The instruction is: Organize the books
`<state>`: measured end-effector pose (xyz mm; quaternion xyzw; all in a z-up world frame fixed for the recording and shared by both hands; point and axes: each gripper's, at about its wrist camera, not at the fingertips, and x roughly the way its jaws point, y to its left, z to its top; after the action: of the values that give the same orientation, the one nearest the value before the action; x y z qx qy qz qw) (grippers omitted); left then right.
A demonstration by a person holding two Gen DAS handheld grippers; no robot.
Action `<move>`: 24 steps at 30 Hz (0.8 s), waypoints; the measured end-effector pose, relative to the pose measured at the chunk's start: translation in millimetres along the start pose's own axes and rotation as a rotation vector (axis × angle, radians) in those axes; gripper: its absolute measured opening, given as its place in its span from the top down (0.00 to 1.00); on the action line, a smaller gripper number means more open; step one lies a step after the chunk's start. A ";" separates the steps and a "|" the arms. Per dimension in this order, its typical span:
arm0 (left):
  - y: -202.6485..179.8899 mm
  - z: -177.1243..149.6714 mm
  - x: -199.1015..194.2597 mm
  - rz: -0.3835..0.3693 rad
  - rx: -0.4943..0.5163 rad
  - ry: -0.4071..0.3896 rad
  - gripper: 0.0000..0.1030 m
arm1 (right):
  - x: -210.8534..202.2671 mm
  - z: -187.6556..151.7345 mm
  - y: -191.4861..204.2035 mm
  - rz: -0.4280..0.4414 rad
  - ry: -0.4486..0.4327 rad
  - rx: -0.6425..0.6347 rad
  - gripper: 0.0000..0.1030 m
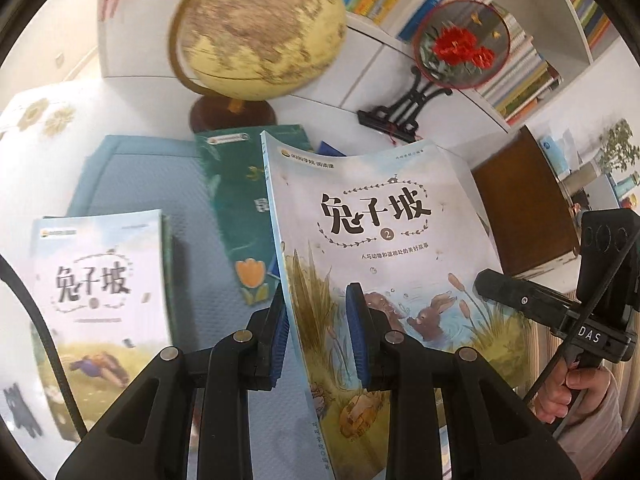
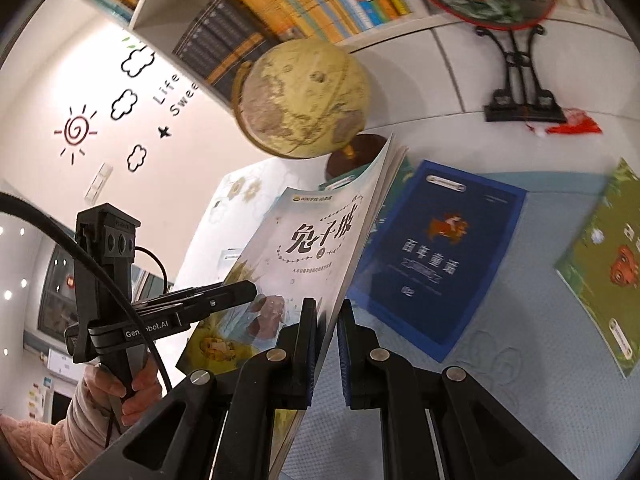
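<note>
Left hand-held gripper: angled downward, blue pads closed on a book's spine edge; right hand-held gripper: angled downward, clamped on its opposite edge; a hand on each grip.

White bookshelf, sticker-decorated wall

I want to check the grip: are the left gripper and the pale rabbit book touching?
Touching. In the left wrist view, the left gripper has its blue pads clamped on the lower edge of the pale rabbit book, one on each side.
</note>
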<state>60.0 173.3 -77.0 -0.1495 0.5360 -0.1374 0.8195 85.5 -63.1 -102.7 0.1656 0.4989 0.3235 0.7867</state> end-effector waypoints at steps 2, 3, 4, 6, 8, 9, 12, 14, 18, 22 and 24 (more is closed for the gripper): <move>7.7 0.0 -7.8 0.005 -0.009 -0.014 0.76 | 4.2 3.2 9.2 0.007 0.001 -0.016 0.91; 11.7 -0.6 -10.9 0.005 -0.014 -0.021 0.76 | 6.5 4.8 13.8 0.009 0.002 -0.024 0.91; 15.7 -0.9 -13.5 0.005 -0.021 -0.027 0.76 | 8.6 6.3 18.6 0.012 0.002 -0.030 0.91; 23.7 -1.7 -18.8 0.007 -0.032 -0.039 0.76 | 13.8 9.6 28.4 0.022 0.005 -0.045 0.91; 32.6 -2.9 -24.1 0.008 -0.044 -0.049 0.76 | 19.4 12.0 37.4 0.027 0.009 -0.059 0.91; 36.7 -3.7 -27.2 0.011 -0.048 -0.054 0.76 | 22.2 13.2 41.7 0.033 0.010 -0.063 0.91; 50.2 -7.6 -35.3 0.018 -0.064 -0.071 0.76 | 32.4 16.1 55.6 0.049 0.019 -0.075 0.91; 59.2 -9.3 -40.0 0.025 -0.076 -0.078 0.76 | 40.7 18.1 65.7 0.056 0.027 -0.091 0.91; 78.6 -12.8 -50.8 0.040 -0.100 -0.096 0.76 | 56.5 21.7 82.7 0.078 0.045 -0.111 0.90; 99.8 -14.3 -62.1 0.055 -0.125 -0.111 0.76 | 73.0 25.6 101.1 0.092 0.064 -0.136 0.90; 108.5 -15.3 -65.4 0.062 -0.134 -0.114 0.76 | 81.6 27.4 110.5 0.099 0.072 -0.147 0.90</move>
<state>27.6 296.6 -70.6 -0.1947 0.5006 -0.0670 0.8408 95.9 74.9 -81.2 0.1203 0.4928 0.4037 0.7614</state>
